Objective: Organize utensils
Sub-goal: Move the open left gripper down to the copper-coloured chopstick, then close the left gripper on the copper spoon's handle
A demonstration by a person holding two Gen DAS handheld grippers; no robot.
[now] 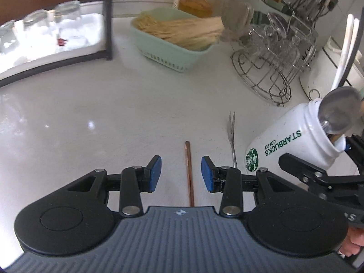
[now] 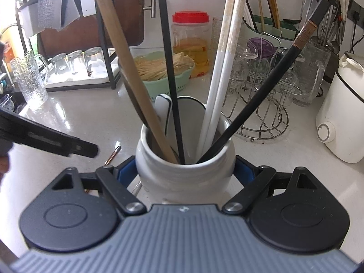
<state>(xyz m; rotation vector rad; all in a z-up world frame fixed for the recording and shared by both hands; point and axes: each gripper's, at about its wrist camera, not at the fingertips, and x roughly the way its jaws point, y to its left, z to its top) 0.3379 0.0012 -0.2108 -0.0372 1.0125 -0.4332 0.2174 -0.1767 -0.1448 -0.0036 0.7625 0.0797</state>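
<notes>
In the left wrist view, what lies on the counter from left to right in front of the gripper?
Copper-coloured stick between the open left gripper pads → small fork → white mug holding spoons, clamped by the right gripper.

I note a glossy white countertop (image 1: 95, 104) in bright daylight, a black-framed rack (image 2: 107, 52) holding upturned glasses (image 2: 77, 62) behind.

Green basket (image 1: 173, 43) of noodles at back of desk (image 1: 91, 113), red-lidded jar (image 2: 190, 43) behind, wire rack (image 2: 261, 104) of glasses beside, white cooker (image 2: 341, 118) far right.
</notes>
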